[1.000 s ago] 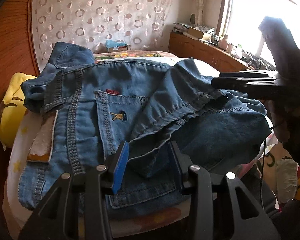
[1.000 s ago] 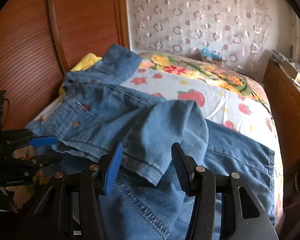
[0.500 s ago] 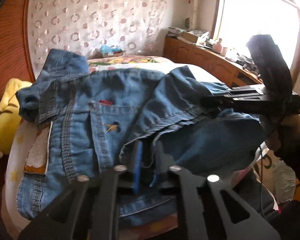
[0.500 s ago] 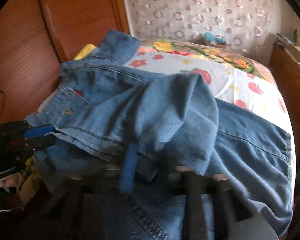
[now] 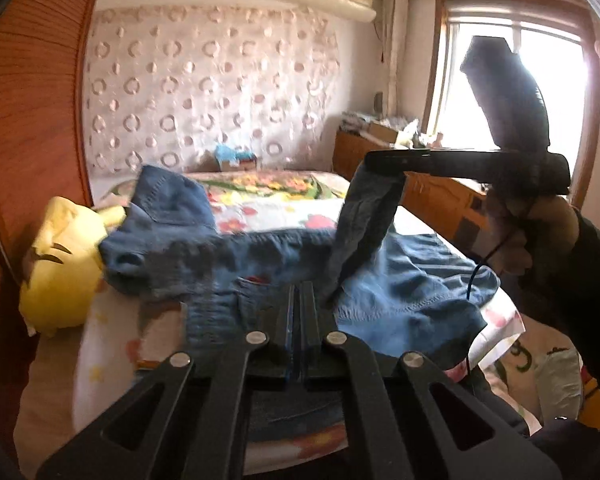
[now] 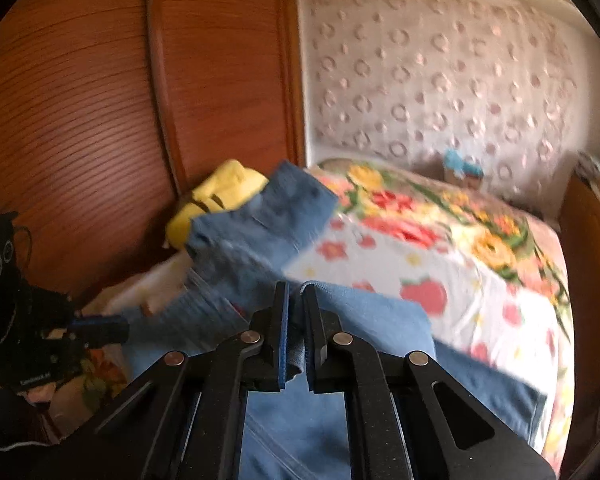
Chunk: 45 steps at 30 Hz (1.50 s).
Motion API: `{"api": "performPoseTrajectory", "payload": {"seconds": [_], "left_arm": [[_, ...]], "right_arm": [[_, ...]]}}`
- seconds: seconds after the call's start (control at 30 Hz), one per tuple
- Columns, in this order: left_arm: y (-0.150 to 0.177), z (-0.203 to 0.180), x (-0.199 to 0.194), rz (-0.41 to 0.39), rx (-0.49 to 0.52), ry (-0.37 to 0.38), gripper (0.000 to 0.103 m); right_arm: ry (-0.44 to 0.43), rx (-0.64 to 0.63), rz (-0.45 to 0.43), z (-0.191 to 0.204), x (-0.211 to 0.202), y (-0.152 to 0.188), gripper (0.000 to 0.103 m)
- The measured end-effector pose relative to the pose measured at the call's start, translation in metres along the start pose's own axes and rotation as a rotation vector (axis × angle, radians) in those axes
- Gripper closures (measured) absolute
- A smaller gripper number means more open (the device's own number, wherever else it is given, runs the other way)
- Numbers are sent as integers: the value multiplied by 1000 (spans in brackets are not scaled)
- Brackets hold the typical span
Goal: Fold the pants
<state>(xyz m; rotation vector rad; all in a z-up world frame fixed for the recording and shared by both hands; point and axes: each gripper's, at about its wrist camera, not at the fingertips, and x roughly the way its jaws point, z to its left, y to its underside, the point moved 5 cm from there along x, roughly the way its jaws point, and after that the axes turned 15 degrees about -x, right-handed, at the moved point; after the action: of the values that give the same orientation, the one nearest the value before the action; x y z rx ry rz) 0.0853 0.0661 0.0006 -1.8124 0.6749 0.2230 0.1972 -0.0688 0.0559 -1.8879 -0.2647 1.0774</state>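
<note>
Blue denim pants [image 5: 412, 292] lie bunched on a flower-print bed [image 5: 268, 212]. In the left wrist view my left gripper [image 5: 300, 292] is shut at the near edge of the denim, and its jaws hide the pinched fabric. The right wrist view shows denim running up to the left gripper [image 6: 116, 328]. My right gripper [image 6: 296, 292] is shut on a fold of the pants [image 6: 380, 320], with cloth visible between its pads. Seen from the left, the right gripper [image 5: 366, 162] holds a strip of denim that hangs down to the pile. A hand [image 5: 540, 224] grips its handle.
A yellow plush toy [image 5: 60, 272] lies at the left side of the bed against a tall wooden panel [image 5: 32, 120]. A wooden cabinet [image 5: 440, 196] with clutter runs along the right side under a bright window. A patterned curtain covers the far wall.
Both grippers went from open around the denim to shut on it, then rose. The right gripper has pulled a strip of the pants up off the pile.
</note>
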Motion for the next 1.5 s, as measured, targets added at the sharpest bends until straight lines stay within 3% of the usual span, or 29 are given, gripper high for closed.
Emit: {"api": "performPoseTrajectory", "payload": {"seconds": [0.3, 0.6, 0.63, 0.67, 0.7, 0.77, 0.93, 1.23, 1.5], "left_arm": [[7, 36, -10, -11, -73, -34, 103], [2, 47, -27, -40, -75, -68, 101], [2, 49, -25, -33, -72, -73, 98], [3, 50, -22, -23, -69, -83, 95], [5, 51, -18, -13, -64, -96, 92], [9, 54, -10, 6, -59, -113, 72], [24, 62, 21, 79, -67, -133, 69], [36, 57, 68, 150, -68, -87, 69], [54, 59, 96, 204, -11, -169, 70]], "right_arm": [[-56, -124, 2, 45, 39, -54, 101], [-76, -185, -16, 70, 58, -93, 101], [-61, -185, -3, 67, 62, -90, 100], [-49, -185, 27, 65, 71, -85, 90], [-35, -168, 69, 59, 81, -77, 63], [-13, -112, 101, 45, 90, -62, 36], [-1, -54, 116, 26, 79, -33, 36], [72, 20, 151, -12, 41, 39, 36], [115, 129, 206, -42, 29, 115, 36]]}}
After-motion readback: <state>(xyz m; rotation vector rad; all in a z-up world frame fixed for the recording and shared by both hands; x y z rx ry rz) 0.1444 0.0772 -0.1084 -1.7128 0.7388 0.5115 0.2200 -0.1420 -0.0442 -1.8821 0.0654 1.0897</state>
